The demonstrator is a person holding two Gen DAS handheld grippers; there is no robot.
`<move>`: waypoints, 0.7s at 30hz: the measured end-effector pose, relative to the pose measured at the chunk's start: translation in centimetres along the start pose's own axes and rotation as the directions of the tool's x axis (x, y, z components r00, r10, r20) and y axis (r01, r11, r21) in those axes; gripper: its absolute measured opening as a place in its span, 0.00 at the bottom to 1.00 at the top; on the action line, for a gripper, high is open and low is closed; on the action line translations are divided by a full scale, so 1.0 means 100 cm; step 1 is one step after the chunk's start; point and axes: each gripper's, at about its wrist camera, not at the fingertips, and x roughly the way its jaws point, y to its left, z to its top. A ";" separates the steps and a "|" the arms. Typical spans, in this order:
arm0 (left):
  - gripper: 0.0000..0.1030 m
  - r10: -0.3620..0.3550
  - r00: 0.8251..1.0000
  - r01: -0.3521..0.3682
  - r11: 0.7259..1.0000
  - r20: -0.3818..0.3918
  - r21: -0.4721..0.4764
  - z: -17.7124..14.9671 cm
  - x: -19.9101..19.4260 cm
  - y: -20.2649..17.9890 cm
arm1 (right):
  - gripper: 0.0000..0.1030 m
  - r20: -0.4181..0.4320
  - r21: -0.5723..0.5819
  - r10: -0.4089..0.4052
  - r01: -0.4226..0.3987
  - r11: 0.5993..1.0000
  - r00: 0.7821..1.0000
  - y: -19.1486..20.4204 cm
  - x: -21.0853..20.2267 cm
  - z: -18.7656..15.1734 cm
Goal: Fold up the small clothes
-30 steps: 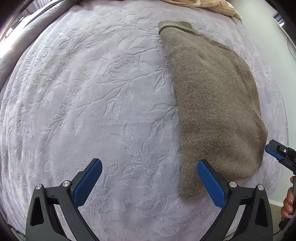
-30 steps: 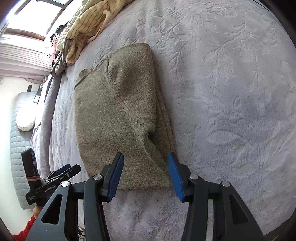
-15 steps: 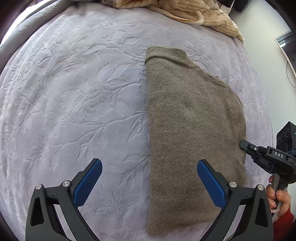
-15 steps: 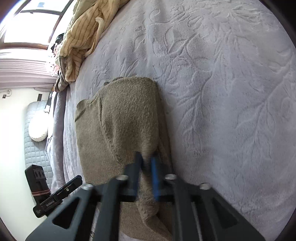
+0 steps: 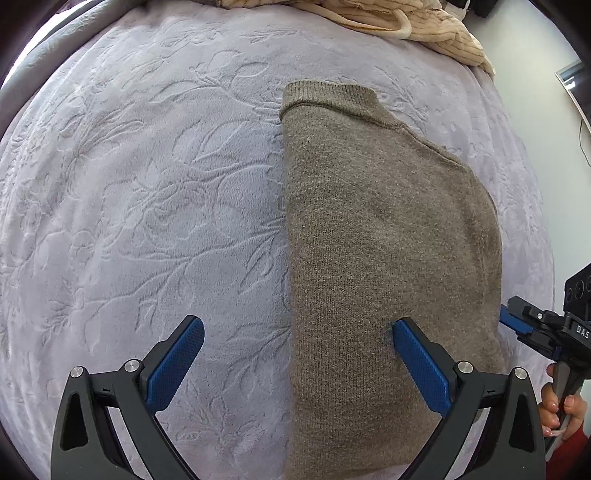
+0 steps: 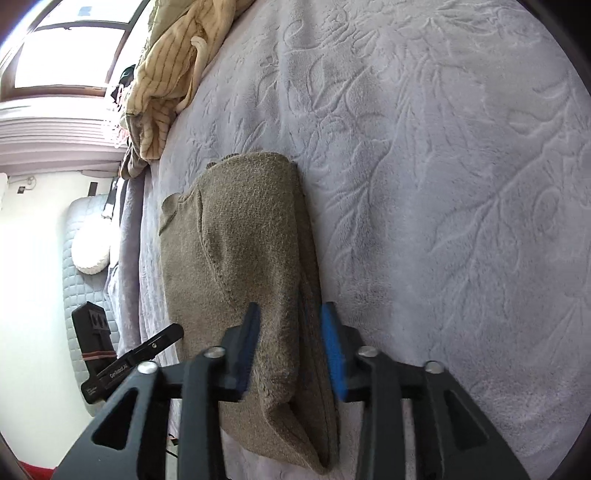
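Observation:
A brown knit sweater (image 5: 384, 258) lies folded lengthwise on the lilac embossed bedspread (image 5: 147, 206), collar at the far end. My left gripper (image 5: 295, 354) is open wide and empty, straddling the sweater's near left edge. In the right wrist view the sweater (image 6: 240, 240) shows its folded stack of layers. My right gripper (image 6: 290, 339) is part open, its blue pads on either side of the sweater's near right edge; the fabric bulges between them. The right gripper also shows in the left wrist view (image 5: 517, 325) at the sweater's right edge.
A heap of cream striped clothing (image 5: 406, 22) lies at the far edge of the bed, also in the right wrist view (image 6: 166, 74). A grey quilted headboard (image 6: 85, 258) and the left gripper's body (image 6: 110, 354) are at the left. A white wall (image 5: 535, 55) is beyond the bed.
My right gripper closed on the sweater's edge half a second ago and has now opened part way. My left gripper moved right over the sweater's near left edge, staying open.

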 end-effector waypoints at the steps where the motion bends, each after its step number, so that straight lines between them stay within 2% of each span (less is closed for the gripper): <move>1: 1.00 0.000 1.000 0.000 1.000 0.000 0.001 0.001 0.000 -0.001 | 0.56 -0.002 -0.005 0.008 -0.008 1.000 1.000 -0.001 -0.001 -0.001; 12: 1.00 -0.024 1.000 0.024 1.000 -0.015 0.002 -0.005 0.005 0.004 | 0.56 -0.064 0.013 0.063 -0.062 0.998 0.996 -0.008 0.020 0.001; 15: 1.00 -0.087 0.995 0.086 0.996 -0.052 -0.021 -0.004 0.013 0.010 | 0.56 -0.074 0.011 0.076 -0.075 0.997 0.994 -0.013 0.021 0.003; 18: 1.00 -0.190 0.976 0.183 0.980 -0.104 -0.076 -0.002 0.026 0.020 | 0.57 -0.097 -0.001 0.105 -0.105 0.994 0.990 -0.019 0.023 0.006; 21: 1.00 -0.225 0.969 0.220 0.974 -0.103 -0.060 0.001 0.030 0.019 | 0.57 -0.127 -0.001 0.164 -0.165 0.986 0.978 -0.022 0.031 0.009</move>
